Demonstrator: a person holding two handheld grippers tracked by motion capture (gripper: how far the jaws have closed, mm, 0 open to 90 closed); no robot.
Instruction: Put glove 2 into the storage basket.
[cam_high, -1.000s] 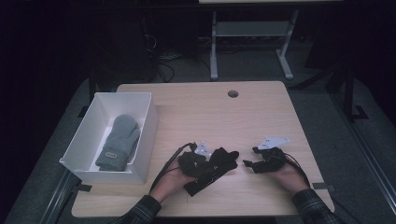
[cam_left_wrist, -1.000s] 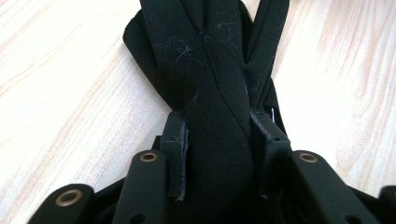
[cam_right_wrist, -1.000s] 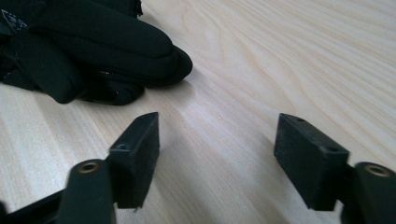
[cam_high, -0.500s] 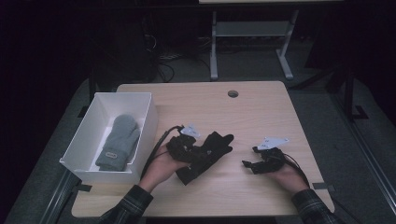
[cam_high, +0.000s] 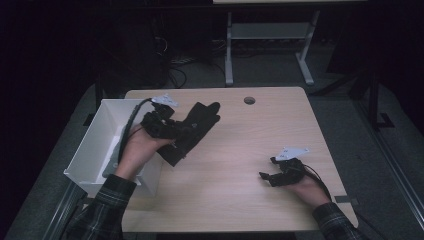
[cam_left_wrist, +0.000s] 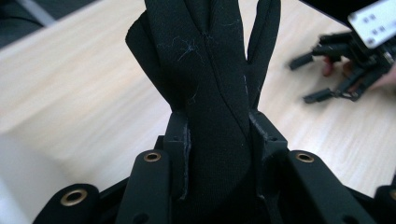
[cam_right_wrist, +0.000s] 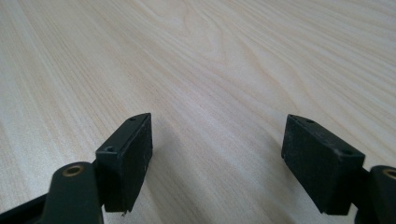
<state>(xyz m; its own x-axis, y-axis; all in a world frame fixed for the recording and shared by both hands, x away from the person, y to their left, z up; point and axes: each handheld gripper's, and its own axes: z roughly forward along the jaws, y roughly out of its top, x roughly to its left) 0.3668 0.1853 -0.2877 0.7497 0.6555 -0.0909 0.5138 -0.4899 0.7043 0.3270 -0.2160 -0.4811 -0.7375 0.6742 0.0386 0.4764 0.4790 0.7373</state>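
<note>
Black glove (cam_high: 192, 131) hangs clamped in my left gripper (cam_high: 161, 125), raised over the table's left part beside the white box (cam_high: 95, 150); in the left gripper view both jaws press flat on its cuff (cam_left_wrist: 215, 140). The fabric looks soft and matte, flecked with pale lint, fingers splayed upward. My right gripper (cam_high: 274, 176) rests low near the right edge, jaws spread wide, holding nothing. I see pale wood-grain laminate on the table (cam_high: 240, 150), and a dim room behind it.
</note>
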